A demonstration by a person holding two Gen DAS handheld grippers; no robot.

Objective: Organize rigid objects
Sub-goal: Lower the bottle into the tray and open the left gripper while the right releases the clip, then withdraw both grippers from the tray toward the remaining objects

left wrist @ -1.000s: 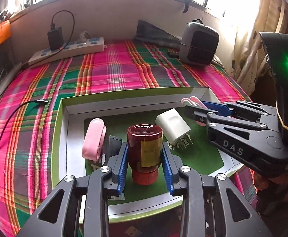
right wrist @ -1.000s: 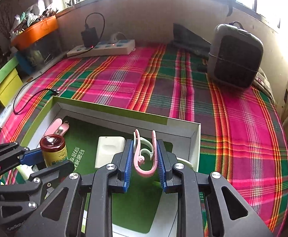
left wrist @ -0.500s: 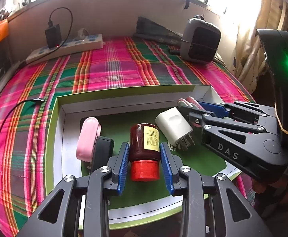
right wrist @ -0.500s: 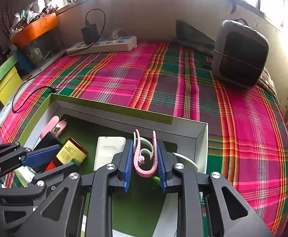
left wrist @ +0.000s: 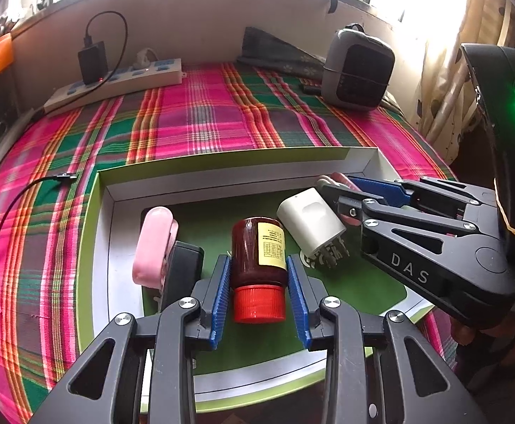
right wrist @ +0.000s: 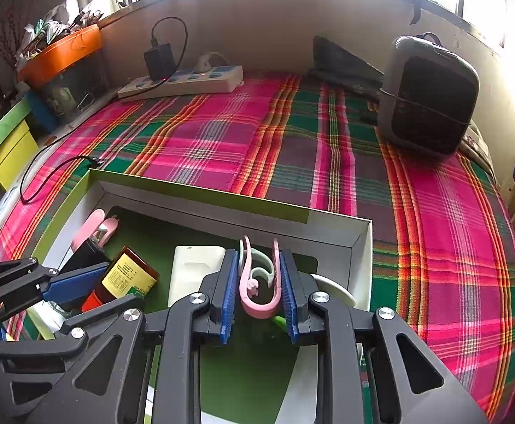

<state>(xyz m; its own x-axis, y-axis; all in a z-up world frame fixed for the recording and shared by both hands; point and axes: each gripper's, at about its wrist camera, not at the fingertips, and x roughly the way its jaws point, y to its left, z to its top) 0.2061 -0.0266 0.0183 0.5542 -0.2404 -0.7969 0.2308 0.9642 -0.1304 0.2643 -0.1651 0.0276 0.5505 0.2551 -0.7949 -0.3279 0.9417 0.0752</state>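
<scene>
A shallow box (left wrist: 222,162) with a green floor lies on the plaid cloth. My left gripper (left wrist: 259,265) is shut on a dark red jar (left wrist: 257,247) with a red cap, held on its side, cap toward the camera, low over the box floor. The jar also shows in the right wrist view (right wrist: 123,279). My right gripper (right wrist: 259,265) is shut on a pink clip (right wrist: 257,282) over the box's right end. In the box lie a white plug adapter (left wrist: 310,226), a pink clip (left wrist: 153,243) and a black block (left wrist: 181,268).
A white power strip (left wrist: 116,84) with a black charger stands at the back left. A grey heater (left wrist: 356,67) stands at the back right. A black cable (left wrist: 20,198) lies left of the box. An orange tray (right wrist: 59,53) and yellow boxes (right wrist: 10,155) are at the far left.
The jar in my left gripper has tipped from upright onto its side, cap toward the camera, and come down toward the box floor. My right gripper has stayed shut on the pink clip.
</scene>
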